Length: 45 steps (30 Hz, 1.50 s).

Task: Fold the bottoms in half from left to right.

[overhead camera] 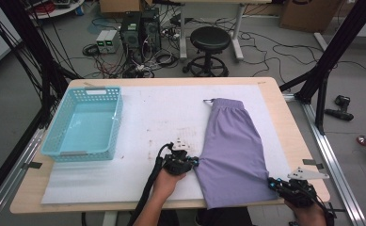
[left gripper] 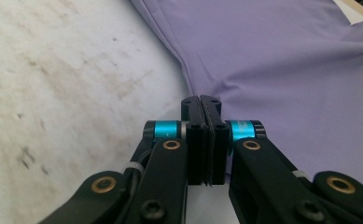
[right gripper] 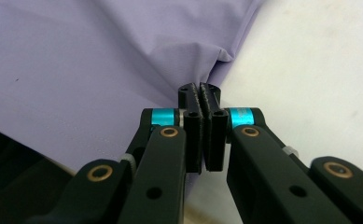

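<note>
Grey lab floor behind, tangled cables, black round stool and PC towers past the far edge of the light wooden desk. White stained foam mat covers most of the desk top.

Pair of lilac stretch-fabric shorts lies flat on the mat, waistband at the far end, hem hanging over the near desk edge.

Left gripper: fingers pressed fully together, pinching the left edge of the shorts; cloth bunches into a fold right at the tips, mat just to the left of them.

Right gripper: fingers likewise clamped tight on the right edge of the shorts near the hem, fabric puckered directly ahead of the tips, bare mat to the right of them.

Turquoise plastic mesh basket sits well apart to the left of the left fingers.
</note>
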### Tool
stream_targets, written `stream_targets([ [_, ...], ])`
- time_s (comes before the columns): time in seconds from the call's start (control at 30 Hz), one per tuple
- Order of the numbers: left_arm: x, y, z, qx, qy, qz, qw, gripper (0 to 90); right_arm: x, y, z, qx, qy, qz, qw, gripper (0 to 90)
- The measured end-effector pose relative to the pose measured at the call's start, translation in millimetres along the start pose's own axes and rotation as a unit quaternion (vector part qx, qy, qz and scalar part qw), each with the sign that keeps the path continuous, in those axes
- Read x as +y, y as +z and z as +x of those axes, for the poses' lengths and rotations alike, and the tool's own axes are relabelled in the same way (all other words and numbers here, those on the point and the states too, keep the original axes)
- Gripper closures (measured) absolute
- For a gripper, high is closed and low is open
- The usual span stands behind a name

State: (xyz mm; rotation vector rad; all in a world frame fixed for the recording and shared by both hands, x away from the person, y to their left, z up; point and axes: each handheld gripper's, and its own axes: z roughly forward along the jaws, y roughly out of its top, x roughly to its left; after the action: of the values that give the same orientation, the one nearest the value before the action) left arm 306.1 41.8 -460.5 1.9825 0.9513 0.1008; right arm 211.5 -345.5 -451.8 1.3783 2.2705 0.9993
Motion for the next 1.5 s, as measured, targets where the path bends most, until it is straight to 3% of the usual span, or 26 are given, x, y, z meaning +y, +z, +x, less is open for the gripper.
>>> stream_targets([
  [0.17, -12.2, -10.4, -9.4, -0.007, 0.006, 0.002, 1.0, 88.6, -12.2, -9.8, 7.5, 0.012, -0.003, 0.0, 0.9999, 88.6],
  [0.23, -15.6, -15.0, -12.3, 0.003, 0.006, -0.005, 1.0, 87.7, -17.3, -13.6, 10.4, 0.016, -0.004, -0.003, 0.9999, 88.1],
  [0.3, -15.6, -16.7, -9.9, 0.006, -0.01, -0.011, 0.9999, 69.8, -18.5, -17.9, 8.2, 0.018, 0.003, -0.021, 0.9996, 82.9],
  [0.37, -13.8, -20.5, -4.7, 0.013, -0.013, -0.028, 0.9994, 58.7, -15.1, -20.2, 2.8, 0.017, 0.015, -0.041, 0.9989, 72.1],
  [0.47, -9.6, -24.0, -0.6, 0.005, -0.018, -0.045, 0.9988, 55.0, -2.1, -19.9, -5.8, 0.014, 0.025, -0.061, 0.9977, 67.2],
  [0.6, -8.2, -18.5, 1.5, -0.003, -0.014, -0.024, 0.9996, 55.6, 25.8, -5.0, -18.0, 0.003, 0.025, -0.07, 0.9973, 64.3],
  [0.67, -8.5, -16.5, 1.1, 0.0, -0.011, -0.026, 0.9996, 56.0, 43.8, 9.2, -24.4, -0.001, 0.024, -0.069, 0.9973, 62.4],
  [0.87, -3.0, -26.4, 11.7, 0.008, 0.003, -0.07, 0.9975, 50.5, 87.6, 51.6, -41.0, -0.017, 0.009, -0.055, 0.9983, 59.6],
  [1.0, 2.6, -41.5, 25.3, 0.028, 0.017, -0.106, 0.9938, 42.9, 108.9, 77.8, -49.0, -0.034, 0.0, -0.034, 0.9989, 66.2],
  [1.1, 5.0, -49.0, 32.9, 0.04, 0.017, -0.109, 0.9931, 36.0, 119.6, 92.1, -56.1, -0.06, 0.0, -0.021, 0.998, 74.2],
  [1.23, 9.8, -65.3, 50.0, 0.067, 0.014, -0.115, 0.991, 26.6, 128.0, 103.4, -66.7, -0.06, 0.0, -0.009, 0.9982, 89.4],
  [1.3, 11.0, -70.3, 56.7, 0.072, 0.015, -0.115, 0.9906, 24.4, 128.9, 107.3, -72.3, -0.058, 0.007, -0.002, 0.9983, 89.9],
  [1.43, 14.6, -76.2, 65.3, 0.087, 0.013, -0.117, 0.9892, 24.4, 129.2, 109.3, -78.0, -0.07, 0.021, -0.016, 0.9972, 89.7],
  [1.5, 17.4, -78.9, 68.3, 0.089, 0.013, -0.12, 0.9887, 24.3, 129.6, 110.2, -77.9, -0.078, 0.019, -0.012, 0.9967, 72.0],
])
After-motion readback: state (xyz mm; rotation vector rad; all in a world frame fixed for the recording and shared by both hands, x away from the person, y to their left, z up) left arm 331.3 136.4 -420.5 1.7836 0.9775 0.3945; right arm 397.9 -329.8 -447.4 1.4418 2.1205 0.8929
